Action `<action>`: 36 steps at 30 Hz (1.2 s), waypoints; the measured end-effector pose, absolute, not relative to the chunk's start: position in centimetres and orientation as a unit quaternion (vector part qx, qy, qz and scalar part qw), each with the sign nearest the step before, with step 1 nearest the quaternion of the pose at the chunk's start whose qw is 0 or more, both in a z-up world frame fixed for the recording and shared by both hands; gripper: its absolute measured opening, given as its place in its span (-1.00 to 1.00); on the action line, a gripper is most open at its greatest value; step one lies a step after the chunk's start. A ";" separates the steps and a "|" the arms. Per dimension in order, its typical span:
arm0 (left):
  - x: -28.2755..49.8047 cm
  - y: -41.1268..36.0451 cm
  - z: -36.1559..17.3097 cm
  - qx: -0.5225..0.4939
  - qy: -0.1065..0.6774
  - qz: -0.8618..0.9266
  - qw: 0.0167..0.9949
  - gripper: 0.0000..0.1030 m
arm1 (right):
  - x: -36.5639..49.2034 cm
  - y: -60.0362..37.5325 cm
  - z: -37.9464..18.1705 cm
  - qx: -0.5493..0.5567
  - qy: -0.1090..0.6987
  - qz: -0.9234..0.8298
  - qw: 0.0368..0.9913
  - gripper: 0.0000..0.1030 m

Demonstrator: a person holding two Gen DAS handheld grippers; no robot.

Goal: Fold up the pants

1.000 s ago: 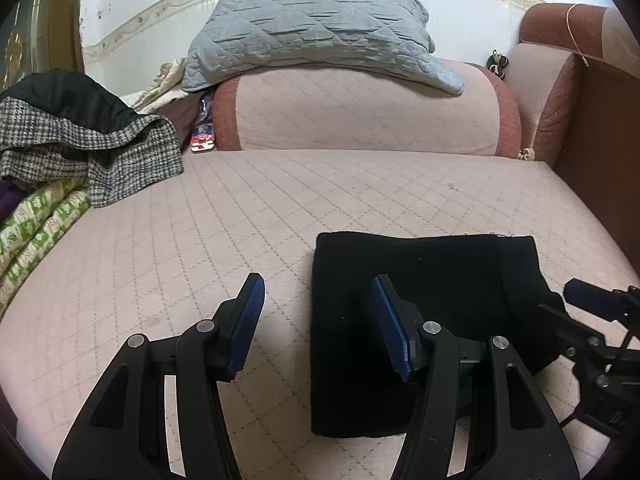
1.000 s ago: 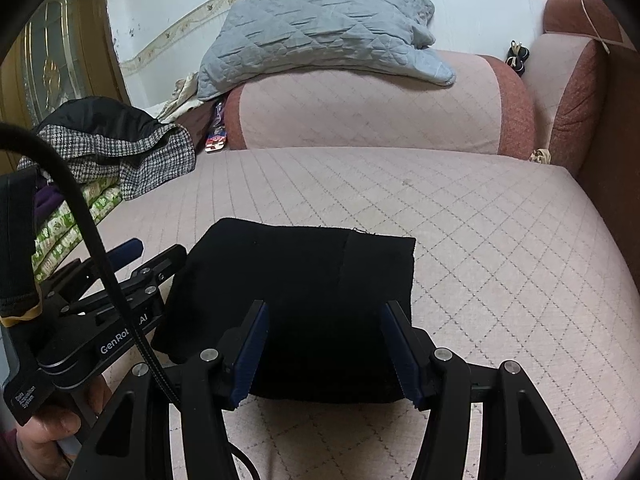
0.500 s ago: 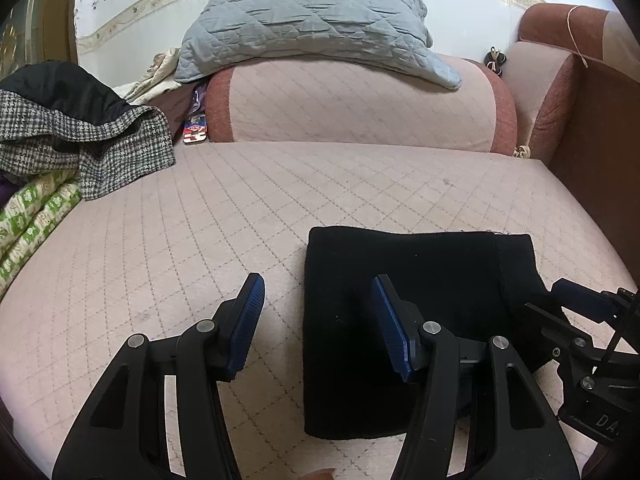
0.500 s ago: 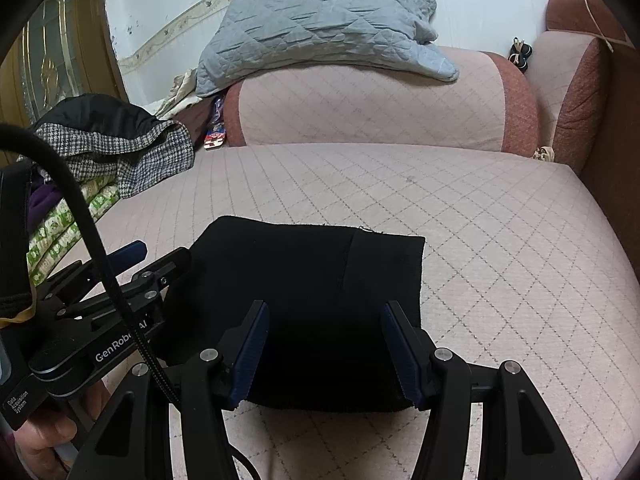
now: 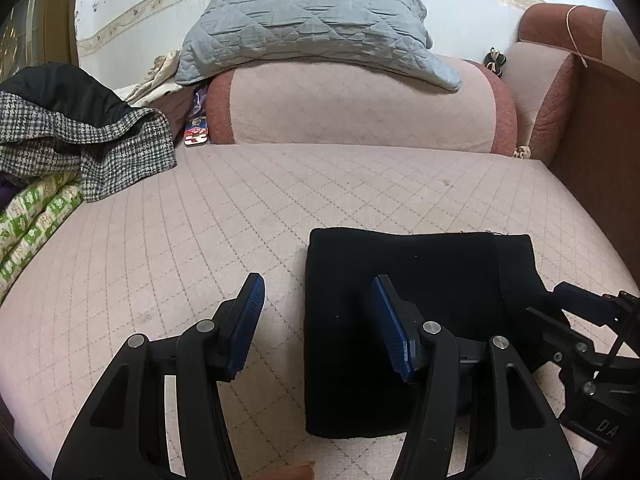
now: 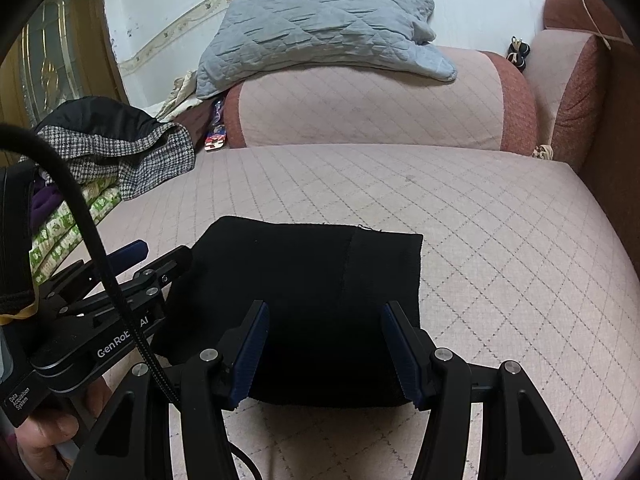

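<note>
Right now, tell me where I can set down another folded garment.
Bare pink quilted cushion lies right of the folded black pants, and beyond them up to the pink bolster. The left edge is crowded by the houndstooth coat and the green-patterned bedding.

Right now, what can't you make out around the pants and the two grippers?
- Pants: near right part hidden in the left wrist view by the left gripper finger and the right gripper's body.
- Pants' near left corner: covered in the right wrist view by the left gripper's body; the right gripper stands open over the near edge.
- Number of folded layers: plain black cloth, unreadable in either view.
- Small packet by the bolster: print too small.
</note>
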State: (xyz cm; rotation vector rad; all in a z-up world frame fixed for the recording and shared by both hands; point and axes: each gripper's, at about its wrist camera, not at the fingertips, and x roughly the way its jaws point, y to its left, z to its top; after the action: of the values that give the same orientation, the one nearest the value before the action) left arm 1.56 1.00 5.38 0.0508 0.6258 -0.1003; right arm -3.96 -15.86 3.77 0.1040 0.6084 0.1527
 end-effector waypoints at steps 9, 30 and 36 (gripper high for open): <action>1.2 0.9 5.6 0.028 0.300 -0.053 0.952 0.08 | -4.2 -15.8 3.6 0.053 0.303 0.073 0.949 0.09; -0.2 1.0 6.2 0.020 0.303 -0.056 0.951 0.08 | -5.4 -15.3 3.6 0.055 0.307 0.076 0.947 0.10; -0.6 1.3 6.4 0.009 0.299 -0.061 0.952 0.08 | -5.9 -15.2 3.6 0.056 0.309 0.075 0.947 0.10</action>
State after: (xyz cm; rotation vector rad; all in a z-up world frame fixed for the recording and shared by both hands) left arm -0.63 1.28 6.35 0.0184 0.6081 -0.1232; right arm -5.91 -15.16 3.63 0.1131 0.6283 0.1534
